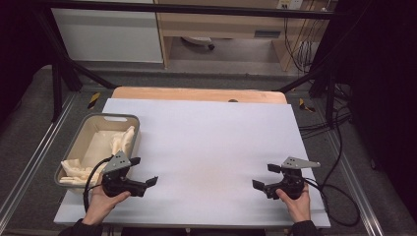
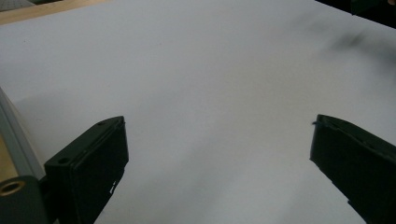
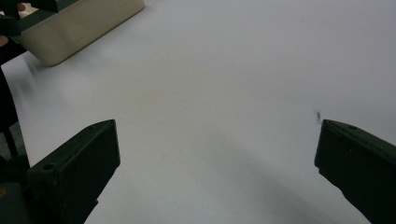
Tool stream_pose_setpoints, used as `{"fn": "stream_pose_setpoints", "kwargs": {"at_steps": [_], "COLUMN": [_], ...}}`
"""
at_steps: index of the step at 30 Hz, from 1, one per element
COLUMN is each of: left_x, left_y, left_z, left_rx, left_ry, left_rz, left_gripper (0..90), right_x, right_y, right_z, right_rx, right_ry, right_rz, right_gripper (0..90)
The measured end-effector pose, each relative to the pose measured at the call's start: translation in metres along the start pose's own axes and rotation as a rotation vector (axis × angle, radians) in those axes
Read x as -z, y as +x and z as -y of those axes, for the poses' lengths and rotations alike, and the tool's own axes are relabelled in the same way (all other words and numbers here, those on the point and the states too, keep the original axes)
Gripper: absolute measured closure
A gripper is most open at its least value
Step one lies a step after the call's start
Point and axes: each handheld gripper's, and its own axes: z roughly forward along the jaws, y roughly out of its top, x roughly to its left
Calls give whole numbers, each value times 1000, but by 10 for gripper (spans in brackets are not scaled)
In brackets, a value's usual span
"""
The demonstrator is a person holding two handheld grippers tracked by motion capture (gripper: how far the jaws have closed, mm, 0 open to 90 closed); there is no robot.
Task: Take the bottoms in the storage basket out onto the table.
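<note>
At the lower left of the high view, the left gripper, a black two-jaw tool under a grey three-cornered plate, rests in a hand just beside the grey-rimmed beige plastic bin. Its jaws stand spread with nothing between them, pale sheet showing through the gap in the left gripper view. At the lower right, the matching right gripper sits well apart from the bin, jaws likewise wide and empty. Crumpled cream cloth lies heaped inside the bin, one fold draped over the near rim; whether it is one piece or several I cannot tell. The white-covered worktop between the tools is bare. This looks like the start: nothing taken yet. The next move likely calls for the left gripper to swing over the rim and pinch a raised fold.
</note>
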Motion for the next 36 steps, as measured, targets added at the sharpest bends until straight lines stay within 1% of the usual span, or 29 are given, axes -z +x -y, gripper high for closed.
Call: {"fn": "stream_pose_setpoints", "kwargs": {"at_steps": [15,24,33,36], "left_x": [1,4,10,12], "left_y": [-1,0,0,0], "left_z": [-3,-4,-6,-7], "left_rx": [-3,3,-3,-5], "left_ry": [-3,-4,-16,-13], "left_rz": [7,-2,-13,-22], "left_gripper": [40,43,43,43], "right_x": [-1,0,0,0], "right_y": [0,0,0,0], "right_z": [0,0,0,0], "right_rx": [-3,-1,-2,-2], "right_ry": [5,0,1,3], "right_rz": [0,-3,-2,-1], "right_gripper": [5,5,5,5]}}
